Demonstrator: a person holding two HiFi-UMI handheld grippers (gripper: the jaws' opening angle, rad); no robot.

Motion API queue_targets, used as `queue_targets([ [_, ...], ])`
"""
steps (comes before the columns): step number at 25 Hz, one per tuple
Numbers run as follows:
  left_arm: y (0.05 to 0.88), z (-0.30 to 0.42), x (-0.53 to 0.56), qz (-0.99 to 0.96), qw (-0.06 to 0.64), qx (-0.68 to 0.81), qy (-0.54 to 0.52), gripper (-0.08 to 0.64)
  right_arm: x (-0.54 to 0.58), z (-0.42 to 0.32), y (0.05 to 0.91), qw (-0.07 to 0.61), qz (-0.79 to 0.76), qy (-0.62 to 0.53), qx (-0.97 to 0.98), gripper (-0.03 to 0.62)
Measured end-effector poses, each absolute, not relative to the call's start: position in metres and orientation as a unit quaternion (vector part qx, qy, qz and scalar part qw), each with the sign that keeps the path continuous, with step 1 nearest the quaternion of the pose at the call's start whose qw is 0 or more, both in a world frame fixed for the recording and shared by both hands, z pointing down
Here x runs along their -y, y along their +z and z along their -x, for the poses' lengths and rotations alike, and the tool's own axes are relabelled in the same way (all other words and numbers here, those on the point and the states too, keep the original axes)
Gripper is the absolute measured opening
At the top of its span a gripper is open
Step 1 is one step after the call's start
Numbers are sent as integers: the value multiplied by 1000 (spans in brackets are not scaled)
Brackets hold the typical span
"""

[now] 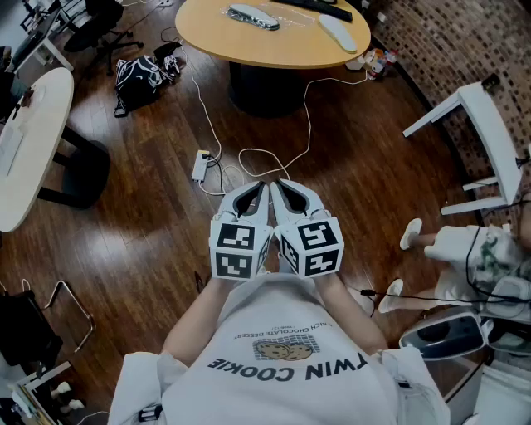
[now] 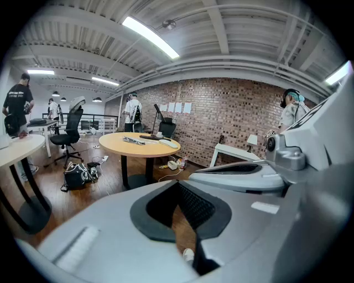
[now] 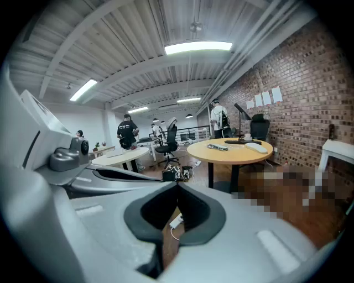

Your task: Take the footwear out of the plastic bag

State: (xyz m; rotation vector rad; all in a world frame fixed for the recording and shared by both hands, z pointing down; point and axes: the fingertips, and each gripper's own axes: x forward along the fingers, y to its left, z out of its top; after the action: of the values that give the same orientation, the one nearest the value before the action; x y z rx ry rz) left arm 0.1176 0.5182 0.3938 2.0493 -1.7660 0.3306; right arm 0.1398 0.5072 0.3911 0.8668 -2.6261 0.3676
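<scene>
A clear plastic bag (image 1: 255,16) with dark footwear inside lies on the round wooden table (image 1: 274,46) far ahead of me. A white slipper (image 1: 338,31) lies loose beside it. The right gripper view shows the same table (image 3: 229,149) with the bag (image 3: 217,146) on it. I hold both grippers side by side close to my chest, well short of the table. The left gripper (image 1: 263,186) and the right gripper (image 1: 279,184) are both shut, with nothing between their jaws. Both point at the table from above the floor.
A power strip (image 1: 200,164) and white cables lie on the wooden floor between me and the table. A black bag (image 1: 141,76) sits left of the table, near an office chair (image 1: 104,29). A white table (image 1: 29,141) stands left, a white bench (image 1: 489,141) right, beside a person's feet (image 1: 411,234).
</scene>
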Motion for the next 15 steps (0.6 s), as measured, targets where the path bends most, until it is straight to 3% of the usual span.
queue_targets([
  [15, 411, -112, -454, -733, 223, 629, 129, 6, -440, -134, 408, 181, -310, 141, 923, 2],
])
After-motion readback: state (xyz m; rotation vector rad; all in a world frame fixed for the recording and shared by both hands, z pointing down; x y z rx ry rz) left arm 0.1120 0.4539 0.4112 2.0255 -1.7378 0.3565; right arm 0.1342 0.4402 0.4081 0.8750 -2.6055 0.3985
